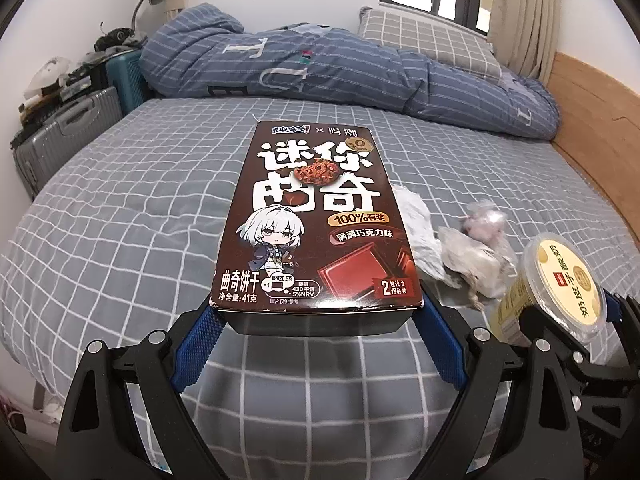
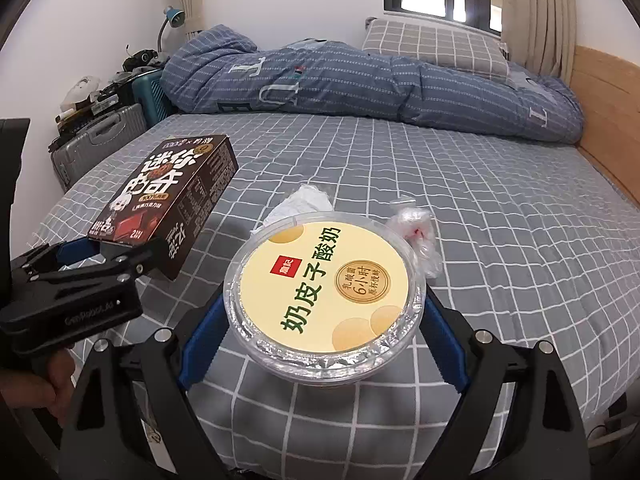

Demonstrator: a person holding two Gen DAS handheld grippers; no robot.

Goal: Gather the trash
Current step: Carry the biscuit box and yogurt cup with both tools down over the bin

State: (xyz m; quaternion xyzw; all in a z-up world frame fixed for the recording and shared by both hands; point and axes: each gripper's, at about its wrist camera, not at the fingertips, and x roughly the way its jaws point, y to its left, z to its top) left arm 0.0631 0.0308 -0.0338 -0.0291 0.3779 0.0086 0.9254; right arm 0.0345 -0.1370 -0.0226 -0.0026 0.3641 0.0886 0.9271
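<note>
My left gripper (image 1: 316, 320) is shut on the near end of a dark brown cookie box (image 1: 316, 216), held flat above the bed. The same cookie box (image 2: 164, 196) shows at the left of the right wrist view, clamped in the left gripper (image 2: 116, 252). My right gripper (image 2: 324, 320) is shut on a round yogurt cup (image 2: 324, 292) with a yellow lid, its blue pads against the cup's sides. That yogurt cup (image 1: 560, 284) appears at the right edge of the left wrist view. On the sheet lie a crumpled white tissue (image 2: 304, 202) and a crumpled clear plastic wrapper (image 2: 420, 236).
The bed has a grey checked sheet (image 1: 120, 220), with a rolled blue quilt (image 1: 320, 64) and a pillow (image 1: 428, 40) at the far side. Suitcases (image 1: 64, 136) and clutter stand off the left edge. A wooden headboard (image 1: 592, 100) runs along the right.
</note>
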